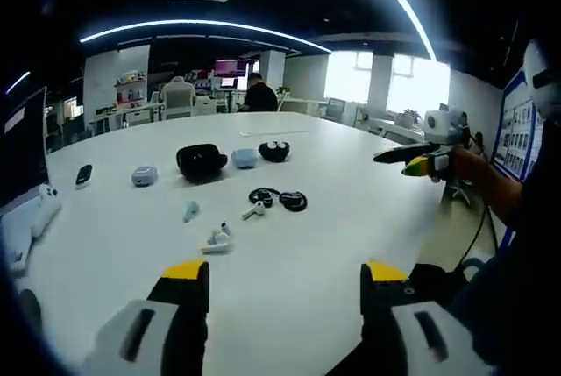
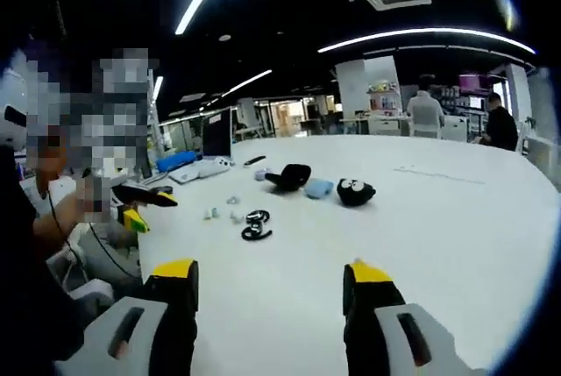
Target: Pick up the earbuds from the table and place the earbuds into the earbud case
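Left gripper (image 1: 285,284): your jaws wide apart at frame bottom, holding nothing, above the white table (image 1: 351,201).
Right gripper (image 2: 270,284): also spread wide, nothing between.
Earbuds: white earbud (image 1: 254,210) at frame centre, beside the black ear-hook pair (image 1: 279,198); more white pieces (image 1: 216,240) lower left of it.
Earbud case: open black case (image 1: 274,151) in upper centre, near the blue case (image 1: 244,158) & bigger black case (image 1: 202,161).

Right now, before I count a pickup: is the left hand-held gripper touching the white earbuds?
Apart. The left gripper view shows the left hand-held gripper open, with bare table between its jaws and the white earbuds beyond.
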